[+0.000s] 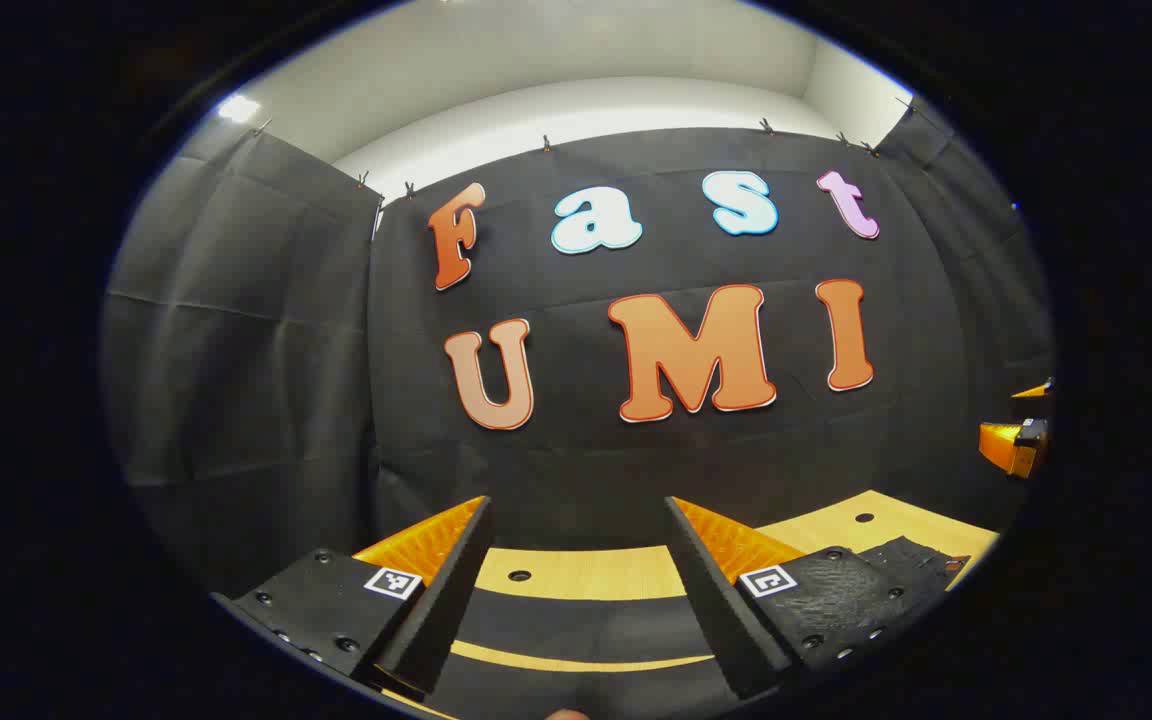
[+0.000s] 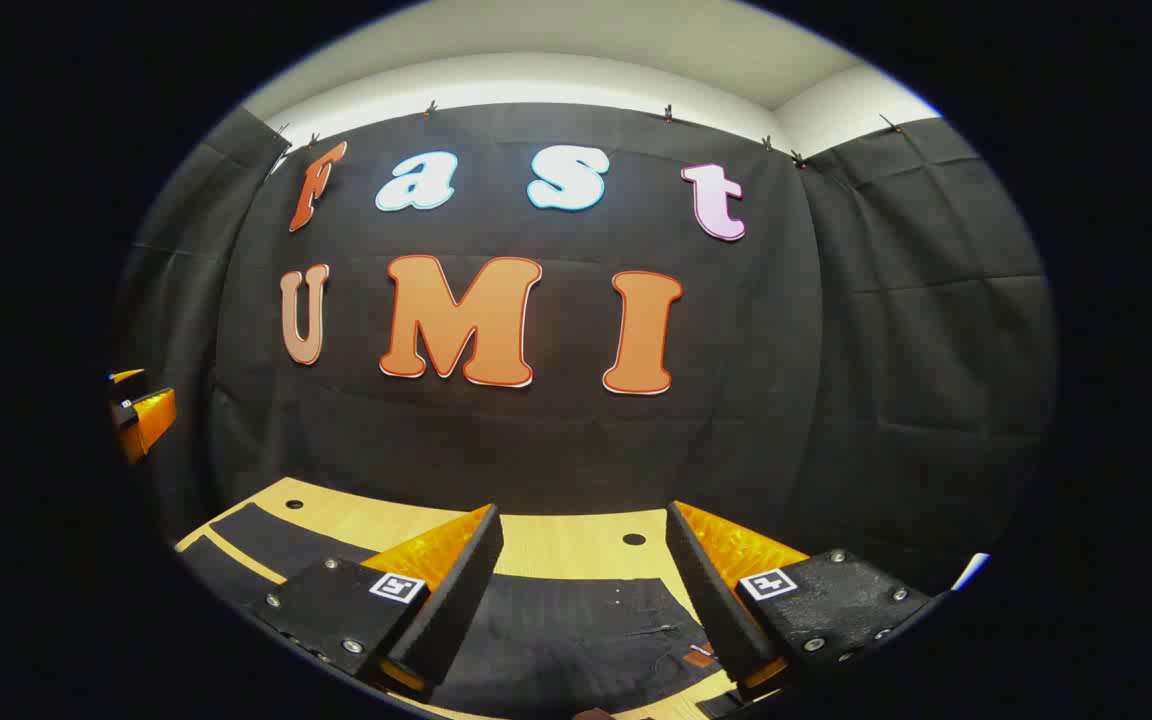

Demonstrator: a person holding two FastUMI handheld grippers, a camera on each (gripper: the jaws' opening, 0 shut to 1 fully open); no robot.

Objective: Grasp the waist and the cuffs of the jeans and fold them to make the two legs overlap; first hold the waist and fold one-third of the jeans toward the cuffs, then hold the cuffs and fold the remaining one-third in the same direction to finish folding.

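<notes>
Above the jeans (image 2: 576, 640) on the table (image 2: 556, 545), both tongs (image 1: 581, 560) (image 2: 586, 560) hover level, spread wide.

Dark jeans (image 2: 576, 630) lie spread flat on the wooden table (image 2: 556, 545), legs apart, waist rightward.

Dark, near-black jeans (image 2: 576, 640) with a small brown patch, pale yellow wooden surface (image 2: 556, 545), black cloth wall (image 2: 886, 350)
</notes>
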